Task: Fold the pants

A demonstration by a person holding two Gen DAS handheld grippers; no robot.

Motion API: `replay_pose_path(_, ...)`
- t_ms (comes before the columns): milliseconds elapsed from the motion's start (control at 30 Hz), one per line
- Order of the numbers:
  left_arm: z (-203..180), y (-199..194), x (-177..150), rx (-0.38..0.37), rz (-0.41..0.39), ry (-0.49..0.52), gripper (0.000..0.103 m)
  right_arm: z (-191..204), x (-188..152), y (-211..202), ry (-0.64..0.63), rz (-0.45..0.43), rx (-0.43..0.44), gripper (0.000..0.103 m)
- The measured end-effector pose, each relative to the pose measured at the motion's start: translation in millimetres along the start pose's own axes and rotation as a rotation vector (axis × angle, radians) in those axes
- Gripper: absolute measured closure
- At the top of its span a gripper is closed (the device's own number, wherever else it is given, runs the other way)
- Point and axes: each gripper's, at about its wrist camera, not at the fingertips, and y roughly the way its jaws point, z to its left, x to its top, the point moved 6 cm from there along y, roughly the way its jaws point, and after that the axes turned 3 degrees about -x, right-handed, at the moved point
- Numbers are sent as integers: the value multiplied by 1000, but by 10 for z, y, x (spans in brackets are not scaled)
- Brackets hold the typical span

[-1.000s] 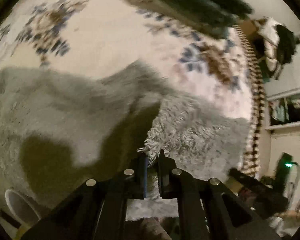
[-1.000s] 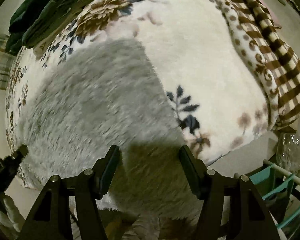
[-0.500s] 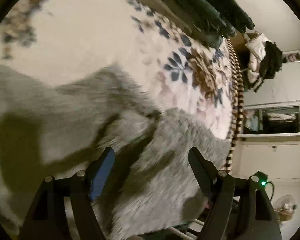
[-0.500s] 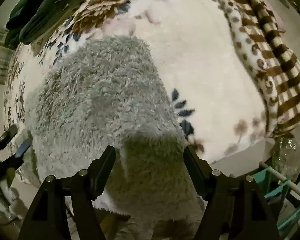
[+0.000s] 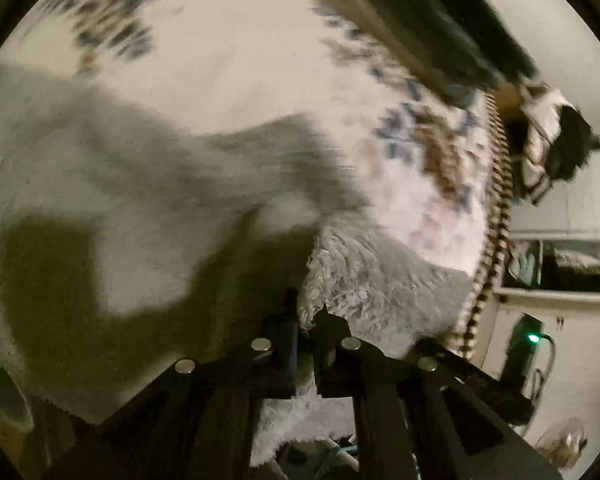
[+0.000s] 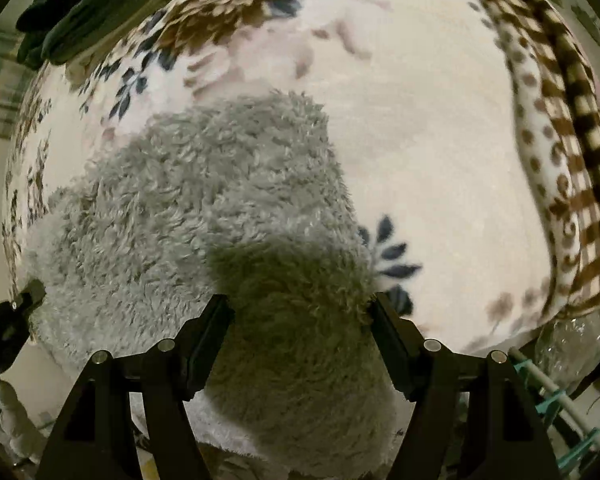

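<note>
1. We see a bed under a cream floral blanket [image 5: 236, 60], dark folded clothes [image 5: 440, 20] at its far edge, and shelves beyond.
2. Left wrist view: our left gripper [image 5: 306, 320] is clamped on a fluffy edge of the grey pants [image 5: 148, 184]. The rest of the cloth spreads away up and leftward. Blur and shadow hide the seams, so we cannot tell leg from waist.
3. Right wrist view: our right gripper [image 6: 300, 312] stands apart, its fingers astride the near end of the pants [image 6: 204, 200] without pinching. The long axis runs away from us, towards upper left. The near hem is cut off below.
</note>
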Motion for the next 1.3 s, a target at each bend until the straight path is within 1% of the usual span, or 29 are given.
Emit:
replay_pose_path(33, 75, 82, 11, 5, 21, -18, 95, 39, 10, 24, -9, 9, -4, 30)
replay_pose_path(100, 133, 116, 20, 21, 47, -46, 93, 86, 17, 42, -27, 15, -25, 30)
replay_pose_path(133, 110, 63, 15, 43, 40, -33, 84, 117, 28, 39, -39, 13, -34, 30)
replay_pose_path(167, 57, -12, 16, 63, 21, -8, 72, 145, 38, 30, -49, 10, -43, 30)
replay_pose_path(200, -14, -109, 16, 63, -8, 24, 68, 165, 50, 8, -55, 2, -64, 30)
replay_pose_path(267, -124, -234, -11, 69, -36, 58, 53, 202, 57, -73, -73, -22, -87, 30)
replay_pose_path(333, -169, -198, -51, 53, -20, 67, 49, 234, 59, -145, -73, -38, -94, 30)
replay_pose_path(367, -161, -134, -76, 63, -2, 73, 49, 243, 51, -173, -70, -40, -86, 30)
replay_pose_path(467, -59, 240, -183, 92, 100, 69, 49, 263, 45, -240, -53, -37, -73, 30)
replay_pose_path(500, -51, 348, -214, 87, 117, 78, 49, 267, 41, -241, -49, -33, -69, 30)
replay_pose_path(533, -55, 410, -245, 82, 122, 91, 53, 265, 36, -227, -46, -26, -68, 30)
replay_pose_path(567, -61, 456, -277, 71, 112, 111, 92, 258, 18, -212, -41, -21, -71, 30)
replay_pose_path(600, -90, 468, -322, 42, 99, 136, 98, 241, -4, -183, -38, -14, -75, 30)
replay_pose_path(667, -131, 387, -406, 18, 71, 150, 99, 226, -36, -144, -49, -6, -89, 30)
replay_pose_path(700, -145, 288, -442, 2, 52, 146, 99, 160, -111, -164, -53, -7, -97, 30)
replay_pose_path(767, -140, 38, -480, -6, 6, 129, 99, 190, -126, -146, -65, -5, -100, 30)
replay_pose_path(800, -123, -64, -484, -21, 7, 110, 99, 219, -123, -132, -69, -5, -101, 30)
replay_pose_path(900, 50, -73, -423, 22, -3, 86, 97, 293, -133, -64, -80, 10, -98, 30)
replay_pose_path(967, 116, 44, -406, 31, 55, 60, 92, 318, -142, -15, -78, 21, -106, 30)
replay_pose_path(1000, 123, 60, -396, 31, 63, 44, 91, 329, -143, -1, -81, 23, -116, 30)
replay_pose_path(1033, 114, 56, -374, 40, 60, 45, 79, 345, -138, 11, -88, 23, -129, 30)
replay_pose_path(1067, 65, 45, -348, 23, 39, 54, 69, 360, -134, 25, -98, 21, -147, 30)
replay_pose_path(1100, 33, -22, -317, -10, -2, 62, 62, 373, -129, 38, -101, 20, -156, 30)
replay_pose_path(1133, 0, -63, -290, -59, -36, 59, 42, 379, -130, 59, -104, 23, -164, 28)
replay_pose_path(1167, -27, -70, -274, -118, -39, 49, 24, 381, -135, 89, -106, 32, -170, 26)
replay_pose_path(1200, -30, -24, -258, -148, -26, 30, 21, 383, -138, 103, -104, 34, -170, 25)
replay_pose_path(1233, -20, 47, -243, -148, -11, 20, 20, 402, -128, 125, -100, 35, -169, 25)
replay_pose_path(1267, -15, 138, -229, -145, 8, 22, 20, 406, -123, 138, -97, 37, -169, 25)
replay_pose_path(1300, 13, 257, -222, -115, 39, 25, 20, 405, -111, 146, -94, 38, -169, 25)
